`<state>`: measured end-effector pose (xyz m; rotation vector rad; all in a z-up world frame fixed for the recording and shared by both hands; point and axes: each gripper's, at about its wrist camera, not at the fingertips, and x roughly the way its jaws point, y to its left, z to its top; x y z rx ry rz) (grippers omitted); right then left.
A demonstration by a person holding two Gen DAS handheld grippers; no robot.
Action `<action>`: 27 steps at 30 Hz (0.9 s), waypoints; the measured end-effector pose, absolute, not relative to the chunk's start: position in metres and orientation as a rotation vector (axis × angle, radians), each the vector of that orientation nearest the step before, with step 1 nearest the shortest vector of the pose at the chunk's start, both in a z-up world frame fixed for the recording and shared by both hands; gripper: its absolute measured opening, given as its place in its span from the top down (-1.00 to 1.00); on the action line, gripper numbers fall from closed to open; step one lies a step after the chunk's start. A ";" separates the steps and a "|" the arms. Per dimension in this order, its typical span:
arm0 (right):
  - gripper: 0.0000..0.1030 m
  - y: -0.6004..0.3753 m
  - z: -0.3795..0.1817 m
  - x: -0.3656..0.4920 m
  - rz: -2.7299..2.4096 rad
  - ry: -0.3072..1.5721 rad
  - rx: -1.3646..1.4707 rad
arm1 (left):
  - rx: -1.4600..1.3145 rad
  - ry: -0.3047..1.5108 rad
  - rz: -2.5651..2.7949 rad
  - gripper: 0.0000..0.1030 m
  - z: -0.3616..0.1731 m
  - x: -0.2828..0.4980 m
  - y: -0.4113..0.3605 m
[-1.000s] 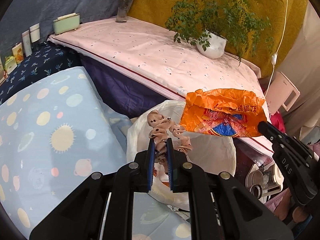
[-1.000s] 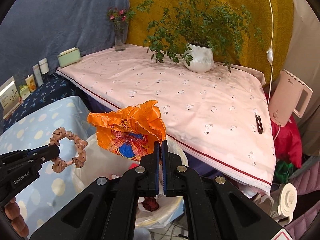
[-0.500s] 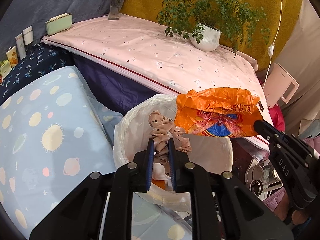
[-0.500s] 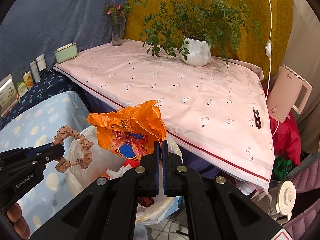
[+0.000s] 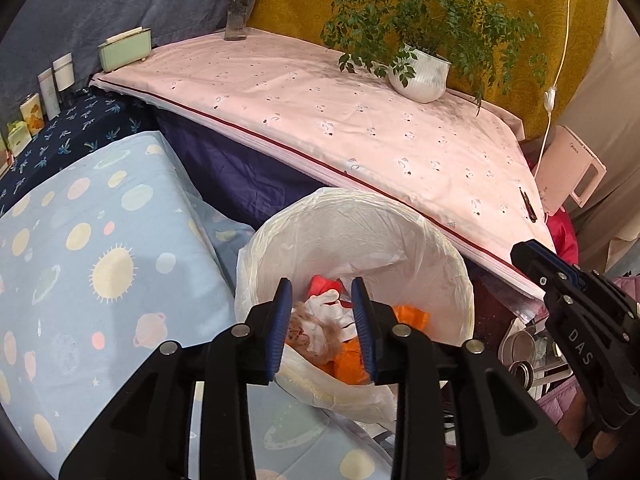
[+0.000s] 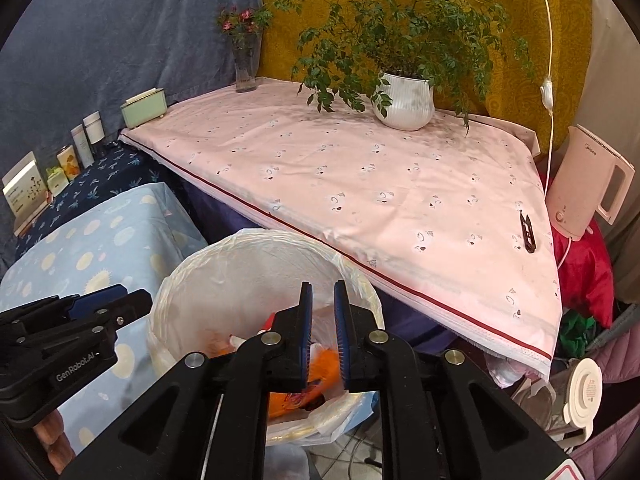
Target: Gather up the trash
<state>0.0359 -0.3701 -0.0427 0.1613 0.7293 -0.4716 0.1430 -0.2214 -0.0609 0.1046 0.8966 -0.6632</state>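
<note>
Trash: we see the orange bag (image 5: pixel 352 364) and scrunchie (image 5: pixel 310 326) lying inside the lined bin (image 5: pixel 360 220).
Left gripper (image 5: pixel 321 292): fingers apart, empty.
Right gripper (image 6: pixel 322 294): fingers apart, empty.

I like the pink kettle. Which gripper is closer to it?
Right. The right gripper hangs over the bin, on the side toward the kettle. The left gripper sits farther away.

Soft, even indoor light; sharp centre, strong fisheye bending at edges.
</note>
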 end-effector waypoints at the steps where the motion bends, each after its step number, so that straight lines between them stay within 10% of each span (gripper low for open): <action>1: 0.70 -0.369 -0.042 0.036 -0.468 0.729 0.161 | 0.106 0.895 -0.663 0.43 -0.060 0.143 -0.221; 9: 0.57 -0.359 -0.035 0.035 -0.439 0.736 0.148 | 0.128 0.879 -0.647 0.40 -0.055 0.135 -0.220; 18: 0.15 -0.335 -0.027 0.022 -0.398 0.760 0.113 | 0.179 0.830 -0.592 -0.26 -0.043 0.112 -0.206; 27: -0.06 -0.327 -0.032 0.008 -0.374 0.774 0.098 | 0.233 0.825 -0.557 -0.48 -0.048 0.106 -0.194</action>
